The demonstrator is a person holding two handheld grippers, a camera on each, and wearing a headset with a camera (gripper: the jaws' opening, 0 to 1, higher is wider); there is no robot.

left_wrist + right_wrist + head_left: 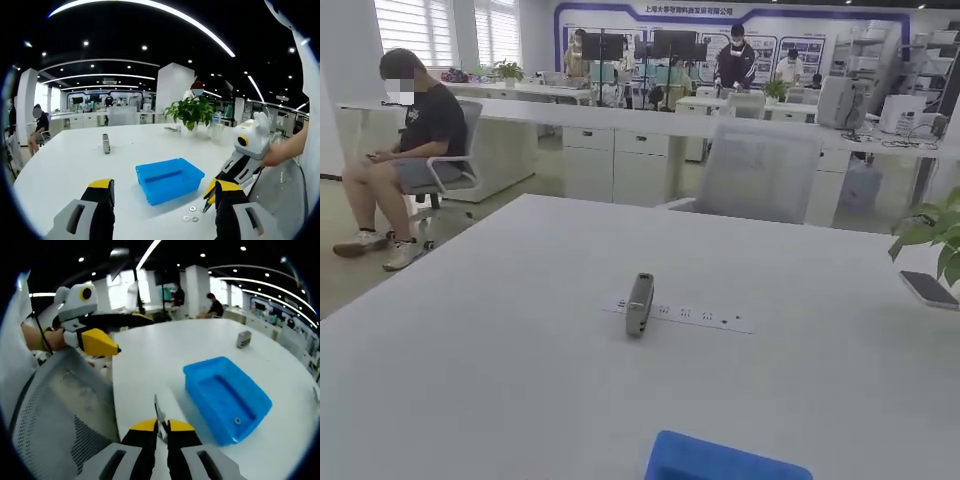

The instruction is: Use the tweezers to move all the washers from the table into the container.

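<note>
Pinched by my right hand-held gripper (pixel 162 425), the thin metal tweezers (pixel 157 410) could twist and flick the small silver washers (pixel 190 216), on the white desk (pixel 75 160) beside the blue plastic container (pixel 169 179), off its edge; my left hand-held gripper (pixel 165 184) hangs spread.

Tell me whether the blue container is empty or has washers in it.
Not empty: one washer lies on the container's floor in the right gripper view. Three more washers sit on the table beside it.
</note>
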